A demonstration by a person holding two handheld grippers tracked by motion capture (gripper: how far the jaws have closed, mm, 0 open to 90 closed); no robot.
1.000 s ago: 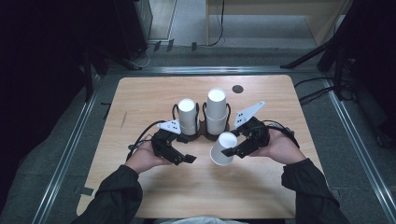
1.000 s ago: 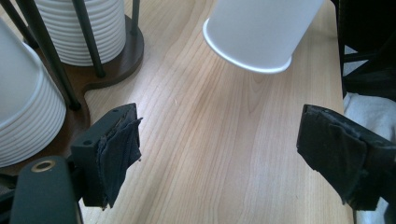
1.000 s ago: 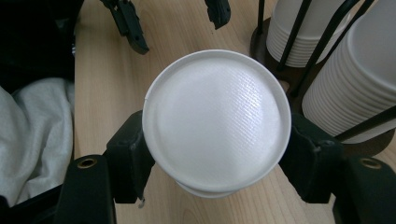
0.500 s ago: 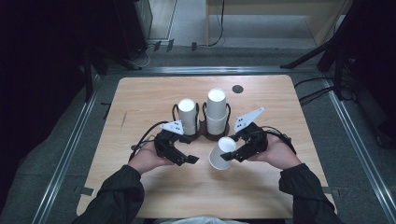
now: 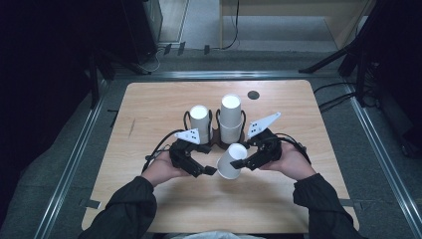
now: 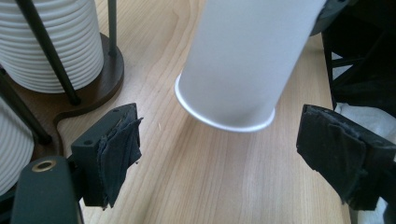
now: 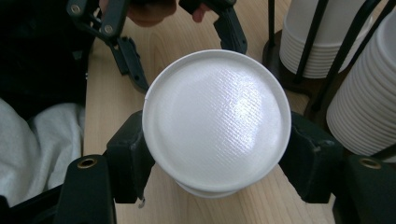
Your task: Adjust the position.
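A single white paper cup (image 5: 230, 162) hangs tilted just above the wooden table (image 5: 144, 119), with my right gripper (image 5: 245, 160) shut on its base end. The right gripper view looks at the cup's round bottom (image 7: 215, 121), and a black pad presses each side. The cup's open rim (image 6: 224, 119) points toward my left gripper (image 5: 206, 169). That gripper's jaws stand open on either side of the rim without touching it. My left gripper (image 7: 183, 46) also appears beyond the cup in the right gripper view.
Two stacks of white cups (image 5: 200, 119) (image 5: 231, 117) stand in a dark wire holder on a wooden base (image 6: 100, 79) just behind the grippers. A small black disc (image 5: 254, 94) lies farther back. Metal rails run along the table's sides.
My right gripper has carried the cup a little leftward and nearer, bringing its rim up to the left gripper's open jaws. The left gripper has hardly moved.
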